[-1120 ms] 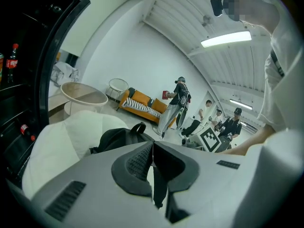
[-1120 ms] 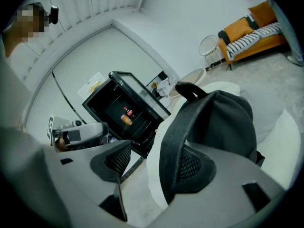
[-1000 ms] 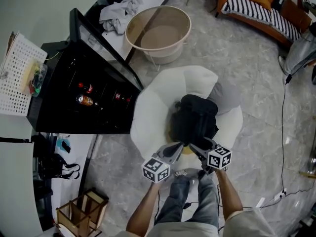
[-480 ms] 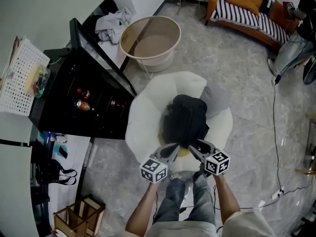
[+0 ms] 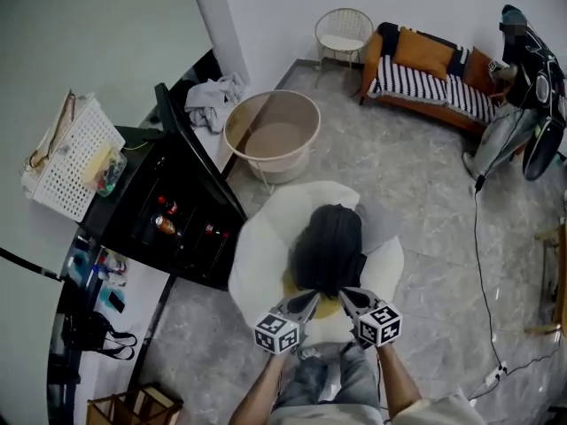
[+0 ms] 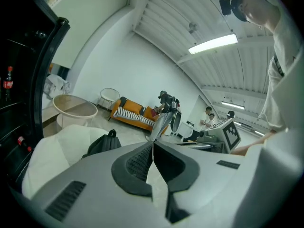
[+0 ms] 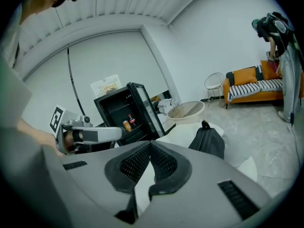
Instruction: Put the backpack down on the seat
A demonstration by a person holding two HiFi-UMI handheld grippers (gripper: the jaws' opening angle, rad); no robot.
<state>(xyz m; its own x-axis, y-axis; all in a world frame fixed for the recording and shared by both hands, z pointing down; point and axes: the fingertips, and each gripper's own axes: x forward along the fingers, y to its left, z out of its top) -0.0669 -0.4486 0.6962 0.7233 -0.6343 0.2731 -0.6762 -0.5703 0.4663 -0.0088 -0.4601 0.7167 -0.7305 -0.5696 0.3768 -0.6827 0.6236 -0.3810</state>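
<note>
The black backpack (image 5: 328, 246) stands on the white beanbag seat (image 5: 261, 255), with nothing gripping it. It also shows as the backpack (image 6: 102, 144) in the left gripper view and as the backpack (image 7: 208, 141) in the right gripper view, its top loop up. My left gripper (image 5: 307, 299) hangs just short of the seat's near edge, jaws shut and empty. Beside it my right gripper (image 5: 346, 296) is also shut on nothing. Both sets of tips meet in their own views, left gripper (image 6: 153, 144) and right gripper (image 7: 150, 144).
A black fridge (image 5: 177, 220) with its door open and drinks inside stands left of the seat. A round beige tub (image 5: 270, 135) sits behind it. A striped sofa (image 5: 425, 82), a white chair (image 5: 344, 29), a person (image 5: 523, 69) and a floor cable (image 5: 478, 264) lie farther off.
Both grippers have drawn back from the backpack toward the person. The head view has risen and takes in more of the room. The backpack stays on the seat.
</note>
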